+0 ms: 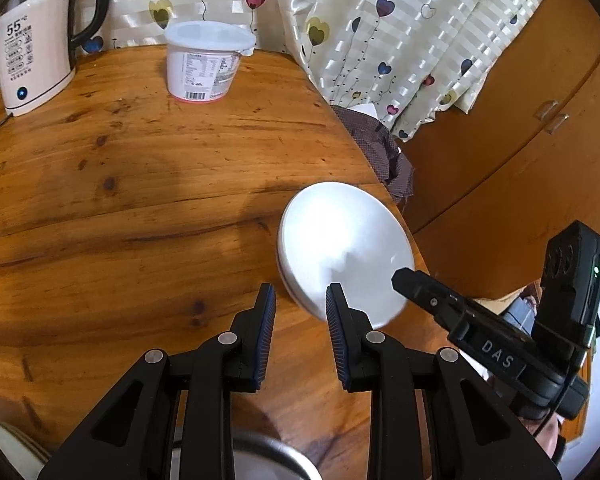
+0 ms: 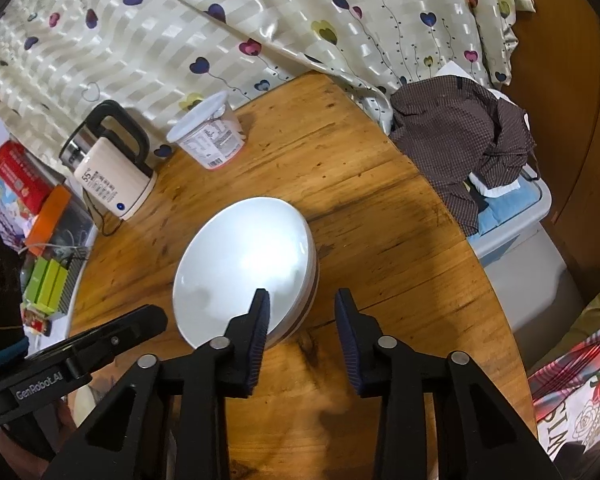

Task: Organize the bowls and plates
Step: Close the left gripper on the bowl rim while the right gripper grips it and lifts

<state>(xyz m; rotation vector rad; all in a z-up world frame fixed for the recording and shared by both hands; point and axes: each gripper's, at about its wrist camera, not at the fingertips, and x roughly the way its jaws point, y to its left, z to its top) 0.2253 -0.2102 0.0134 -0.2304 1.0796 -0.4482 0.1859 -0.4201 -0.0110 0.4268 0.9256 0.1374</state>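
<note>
A stack of white plates (image 2: 244,264) sits on the round wooden table (image 2: 380,216); it also shows in the left wrist view (image 1: 344,248) near the table's right edge. My left gripper (image 1: 300,304) is open and empty, its right finger over the stack's near rim. My right gripper (image 2: 302,304) is open and empty just right of the stack, its left finger over the rim. The right gripper's body (image 1: 500,344) shows in the left wrist view beside the stack. A metal bowl rim (image 1: 268,452) lies under my left gripper.
A white lidded tub (image 1: 208,64) and a cream kettle (image 1: 36,60) stand at the table's far side. A heart-print curtain (image 2: 260,20) hangs behind. Brown clothes (image 2: 468,132) lie on a plastic bin (image 2: 516,220) right of the table. Boxes (image 2: 44,208) crowd the left.
</note>
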